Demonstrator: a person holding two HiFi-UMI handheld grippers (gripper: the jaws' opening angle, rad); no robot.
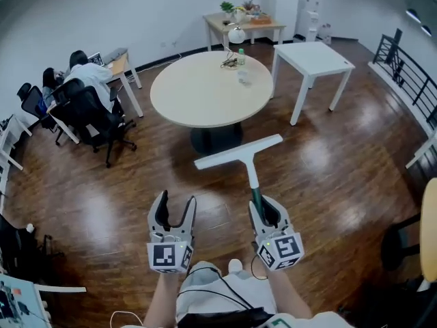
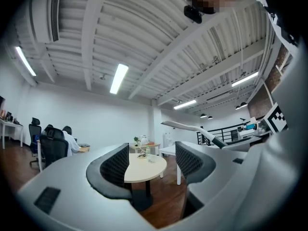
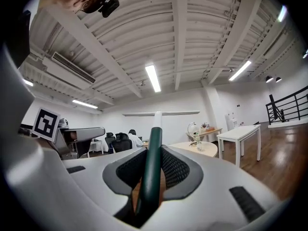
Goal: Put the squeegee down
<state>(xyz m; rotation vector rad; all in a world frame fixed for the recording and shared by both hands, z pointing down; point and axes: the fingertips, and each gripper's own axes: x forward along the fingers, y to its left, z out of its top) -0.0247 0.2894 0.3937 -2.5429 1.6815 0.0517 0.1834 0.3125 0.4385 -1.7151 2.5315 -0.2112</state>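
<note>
The right tongs [image 1: 265, 207] were clamped on the dark green handle of the squeegee [image 1: 251, 173]. It was held level in the air, its white blade crosswise above the wooden floor [image 1: 328, 176], near the round counter [image 1: 198, 98]. The left tongs [image 1: 176, 199] stood apart, nothing between them. A small bottle [image 1: 240, 57], contents unclear, stood at the round counter's far edge. A white square counter [image 1: 314, 59] stood beside the round one, and a person [image 1: 89, 74] sat at a desk by the wall.

My head camera sits high and looks steeply down, with the round table [image 1: 210, 91] well ahead at 12 o'clock. Each gripper camera rides close behind its own jaws, facing level across the room. All three views share that table; the left gripper view also catches the squeegee [image 2: 192, 127] at 4 o'clock of centre.
</note>
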